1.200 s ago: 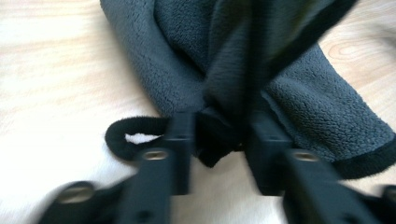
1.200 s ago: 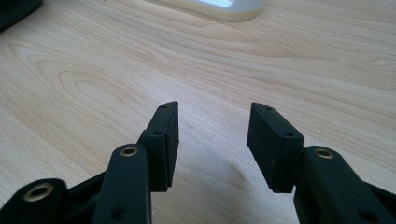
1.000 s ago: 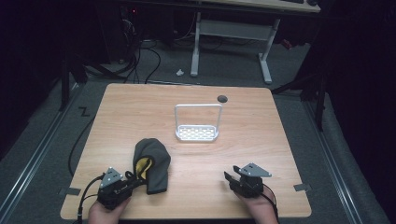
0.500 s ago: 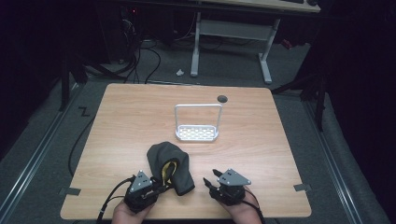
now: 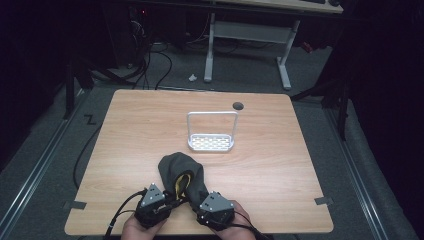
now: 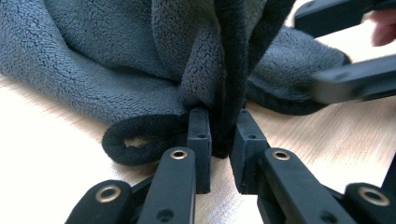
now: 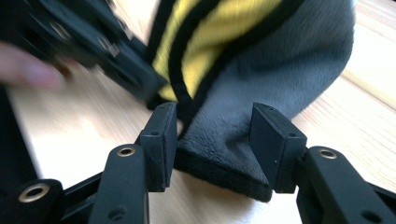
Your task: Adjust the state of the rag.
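Observation:
A grey fleece cloth (image 5: 181, 170) with a yellow, black-edged lining (image 7: 224, 23) lies bunched near the table's front edge. My left gripper (image 5: 172, 200) is at its front left and shut on a black-trimmed fold (image 6: 223, 140) of it. My right gripper (image 5: 196, 202) is just right of the left one. Its jaws (image 7: 212, 140) stand open astride a grey corner of the cloth (image 7: 224, 154) and have just been closing, with the corner between the pads. The two grippers nearly touch.
A white wire rack (image 5: 211, 142) with a tall hoop handle stands at the table's middle, beyond the cloth. A dark cable hole (image 5: 238, 105) is at the back edge. The wooden table (image 5: 300, 165) is bare to the left and right.
The left gripper dragged the cloth to the right toward the table's middle, then held still. The right gripper slid left along the front edge until its jaws came around the cloth's corner.

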The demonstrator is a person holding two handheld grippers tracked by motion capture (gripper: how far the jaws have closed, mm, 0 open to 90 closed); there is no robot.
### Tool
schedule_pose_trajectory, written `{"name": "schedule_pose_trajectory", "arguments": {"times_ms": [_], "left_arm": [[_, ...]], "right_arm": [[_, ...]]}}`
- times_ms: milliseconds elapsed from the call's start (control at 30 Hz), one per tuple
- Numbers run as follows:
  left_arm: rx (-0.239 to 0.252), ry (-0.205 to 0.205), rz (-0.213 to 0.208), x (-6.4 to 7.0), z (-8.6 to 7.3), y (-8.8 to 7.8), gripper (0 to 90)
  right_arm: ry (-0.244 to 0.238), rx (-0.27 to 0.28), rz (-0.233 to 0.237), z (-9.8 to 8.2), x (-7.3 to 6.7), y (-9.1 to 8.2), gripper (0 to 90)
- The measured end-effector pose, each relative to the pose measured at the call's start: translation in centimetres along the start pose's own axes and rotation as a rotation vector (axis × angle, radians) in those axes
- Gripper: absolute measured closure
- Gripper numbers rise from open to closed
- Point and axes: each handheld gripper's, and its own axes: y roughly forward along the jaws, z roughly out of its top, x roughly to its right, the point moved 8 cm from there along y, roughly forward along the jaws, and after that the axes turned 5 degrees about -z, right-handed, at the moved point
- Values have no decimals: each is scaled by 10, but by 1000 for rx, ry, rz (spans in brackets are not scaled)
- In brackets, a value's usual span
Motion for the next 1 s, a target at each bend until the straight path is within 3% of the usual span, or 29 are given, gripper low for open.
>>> {"name": "schedule_pose_trajectory", "arguments": {"times_ms": [100,167,233,267,300,633,900,1000], "left_arm": [[-6,0,-3,-2,0,-1,798],[-3,-6,0,-4,0,-3,797],[-1,-14,6,-7,0,-4,799],[0,-18,11,-9,0,-6,799],[2,-25,15,-11,0,-7,799],[38,-108,70,-43,-1,-25,803],[88,-163,117,-67,0,-47,804],[102,-171,118,-70,1,-52,802]], "right_arm": [[5,-29,-22,-7,6,3,752],[22,-30,-31,-8,13,1,812],[47,-26,-48,-10,22,-3,825],[76,-25,-65,-12,34,-7,825],[76,-25,-65,-12,34,-7,825],[193,-38,-153,-34,86,-22,822],[256,-53,-221,-50,119,-31,819],[285,-59,-219,-56,128,-33,810]]}}
